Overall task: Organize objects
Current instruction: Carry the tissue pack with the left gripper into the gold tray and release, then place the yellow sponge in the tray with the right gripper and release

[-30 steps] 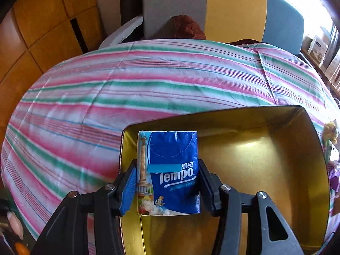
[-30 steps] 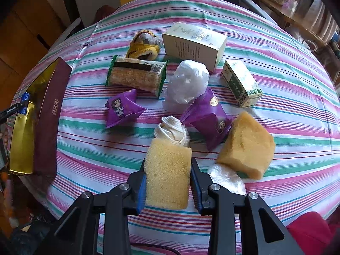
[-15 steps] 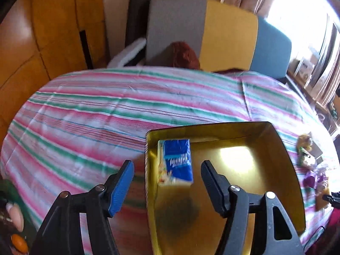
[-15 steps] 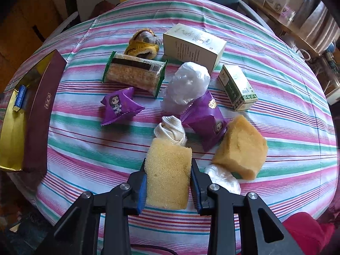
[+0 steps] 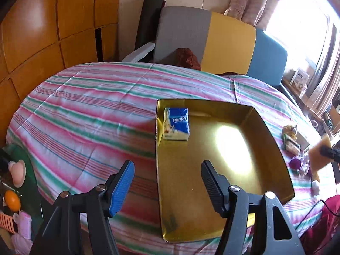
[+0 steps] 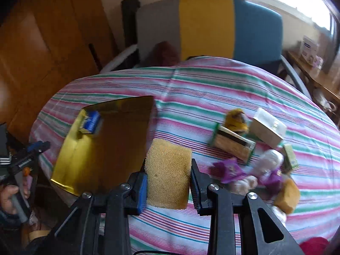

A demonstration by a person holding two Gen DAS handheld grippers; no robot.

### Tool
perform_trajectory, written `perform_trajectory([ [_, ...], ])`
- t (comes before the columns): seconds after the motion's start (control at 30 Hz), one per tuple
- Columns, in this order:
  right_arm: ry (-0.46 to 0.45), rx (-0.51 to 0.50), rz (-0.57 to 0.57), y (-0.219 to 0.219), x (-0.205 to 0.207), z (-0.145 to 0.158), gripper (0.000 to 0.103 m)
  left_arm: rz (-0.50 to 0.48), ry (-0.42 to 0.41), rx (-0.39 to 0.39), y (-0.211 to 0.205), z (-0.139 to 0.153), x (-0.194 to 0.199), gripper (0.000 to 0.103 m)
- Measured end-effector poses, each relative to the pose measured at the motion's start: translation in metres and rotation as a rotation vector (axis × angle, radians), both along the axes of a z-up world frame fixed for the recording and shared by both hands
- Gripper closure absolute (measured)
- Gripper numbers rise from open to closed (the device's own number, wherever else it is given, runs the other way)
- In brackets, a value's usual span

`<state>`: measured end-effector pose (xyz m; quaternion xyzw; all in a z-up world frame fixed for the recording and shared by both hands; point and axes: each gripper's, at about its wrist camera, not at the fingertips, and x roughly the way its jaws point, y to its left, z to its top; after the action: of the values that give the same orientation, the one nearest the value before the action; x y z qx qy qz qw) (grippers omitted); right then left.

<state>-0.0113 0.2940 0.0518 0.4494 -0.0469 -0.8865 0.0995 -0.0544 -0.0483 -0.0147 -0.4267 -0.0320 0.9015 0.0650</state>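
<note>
My left tool (image 5: 166, 182) hangs open above the gold tray (image 5: 214, 223); the tissue pack (image 5: 176, 123) lies in its far-left corner. My right tool (image 6: 169, 188) grips a sponge (image 6: 169, 171).

Gold tray (image 5: 261, 170), blue tissue pkt (image 5: 177, 123), yellow sponge (image 6: 169, 172), pink/green striped cloth (image 5: 89, 114).

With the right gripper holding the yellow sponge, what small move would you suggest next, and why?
Probably carry the yellow sponge leftward over the gold tray and lower it onto bare floor beside the blue tissue pack. The right gripper is clamped on it above the striped tablecloth, just right of the tray, and the left gripper stands open, holding nothing.
</note>
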Motion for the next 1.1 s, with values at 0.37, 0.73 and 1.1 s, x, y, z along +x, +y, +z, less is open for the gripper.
perform_trajectory([
  [0.37,-0.117,-0.131,0.23,-0.171,-0.085,-0.049,0.069,0.065,-0.057,0.063,-0.045,-0.015,0.008,0.037],
  [0.73,-0.254,-0.098,0.203,-0.252,-0.149,-0.118,0.065,0.128,-0.072,0.099,-0.073,-0.028,0.01,0.038],
  [1.1,-0.13,-0.162,0.165,-0.2,-0.11,-0.081,0.033,0.074,-0.031,0.085,-0.056,-0.017,0.017,0.038],
])
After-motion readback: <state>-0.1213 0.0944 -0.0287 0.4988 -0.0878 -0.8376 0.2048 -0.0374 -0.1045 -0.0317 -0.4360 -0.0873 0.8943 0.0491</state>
